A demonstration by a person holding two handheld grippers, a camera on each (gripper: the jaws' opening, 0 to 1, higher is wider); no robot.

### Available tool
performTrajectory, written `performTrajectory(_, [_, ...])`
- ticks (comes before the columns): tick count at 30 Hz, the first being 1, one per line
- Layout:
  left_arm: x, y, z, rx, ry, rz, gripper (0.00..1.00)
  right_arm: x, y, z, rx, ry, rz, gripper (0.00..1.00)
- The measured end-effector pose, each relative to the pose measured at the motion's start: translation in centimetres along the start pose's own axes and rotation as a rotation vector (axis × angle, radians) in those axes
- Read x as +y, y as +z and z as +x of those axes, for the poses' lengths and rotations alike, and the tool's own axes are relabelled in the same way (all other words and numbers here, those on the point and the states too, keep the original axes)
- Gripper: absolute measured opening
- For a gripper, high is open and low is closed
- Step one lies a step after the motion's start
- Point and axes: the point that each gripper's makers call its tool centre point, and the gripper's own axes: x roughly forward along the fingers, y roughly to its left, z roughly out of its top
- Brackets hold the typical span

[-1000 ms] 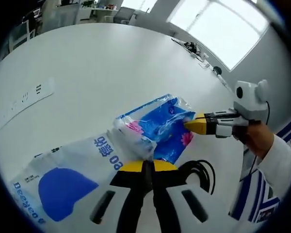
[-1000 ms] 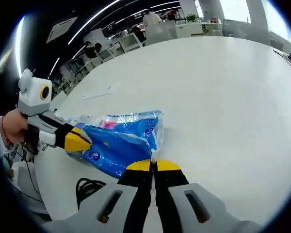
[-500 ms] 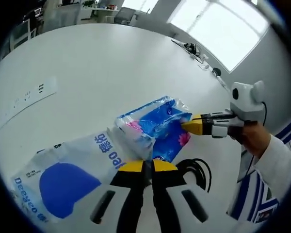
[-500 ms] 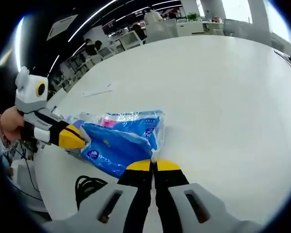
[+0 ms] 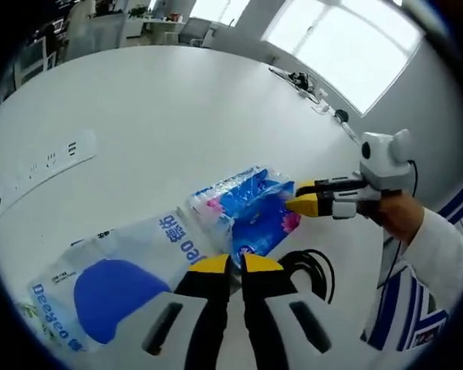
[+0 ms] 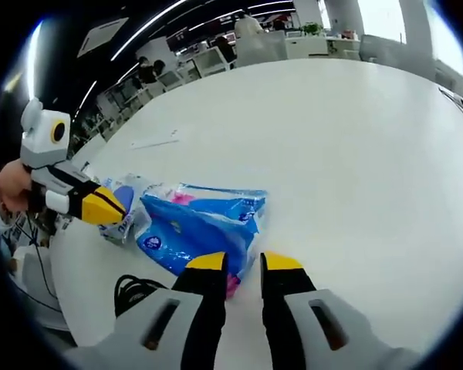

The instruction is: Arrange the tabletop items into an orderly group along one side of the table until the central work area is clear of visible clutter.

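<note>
A blue tissue pack [image 5: 253, 206] in clear wrap lies on the white table [image 5: 162, 116], near its edge. A white plastic bag [image 5: 127, 270] with blue print lies against the pack's near side. My left gripper [image 5: 236, 264] is shut, with the bag's edge at its tips. In the right gripper view the same pack [image 6: 204, 223] lies just ahead of my right gripper [image 6: 245, 262], whose jaws stand apart with nothing between them. The left gripper [image 6: 108, 206] comes in from the left there, its tip at the white bag [image 6: 127, 216]. The right gripper [image 5: 299, 196] sits open at the pack's far end.
A coiled black cable [image 5: 312, 266] lies at the table edge beside the pack, seen too as the cable [image 6: 135, 291]. A flat white strip [image 5: 46, 166] lies further out on the table. Small items [image 5: 305, 81] sit at the far edge. Desks and chairs stand beyond.
My right gripper has opened and let go of the blue pack, drawing back slightly. The left gripper stays shut and has pulled back a little.
</note>
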Motion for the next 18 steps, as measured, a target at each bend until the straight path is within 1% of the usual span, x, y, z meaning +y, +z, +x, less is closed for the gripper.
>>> performTrajectory(2, [0.0, 0.0, -0.1, -0.001, 0.003, 0.003, 0.08, 0.0, 0.1, 0.0, -0.005, 0.001, 0.002, 0.18])
performTrajectory(6, [-0.1, 0.3, -0.3, -0.014, -0.001, 0.001, 0.13, -0.3, 0.3, -0.1, -0.011, -0.012, 0.002, 0.24])
performTrajectory(8, [-0.1, 0.5, -0.4, -0.018, 0.000, 0.004, 0.14, -0.3, 0.4, -0.3, -0.017, -0.014, 0.002, 0.27])
performTrajectory(12, [-0.1, 0.5, -0.6, -0.022, 0.004, 0.011, 0.21, -0.1, 0.6, -0.9, -0.023, -0.020, 0.003, 0.31])
performTrajectory(18, [-0.1, 0.5, -0.8, -0.022, 0.003, 0.012, 0.26, -0.2, 0.7, -1.2, -0.029, -0.027, 0.006, 0.34])
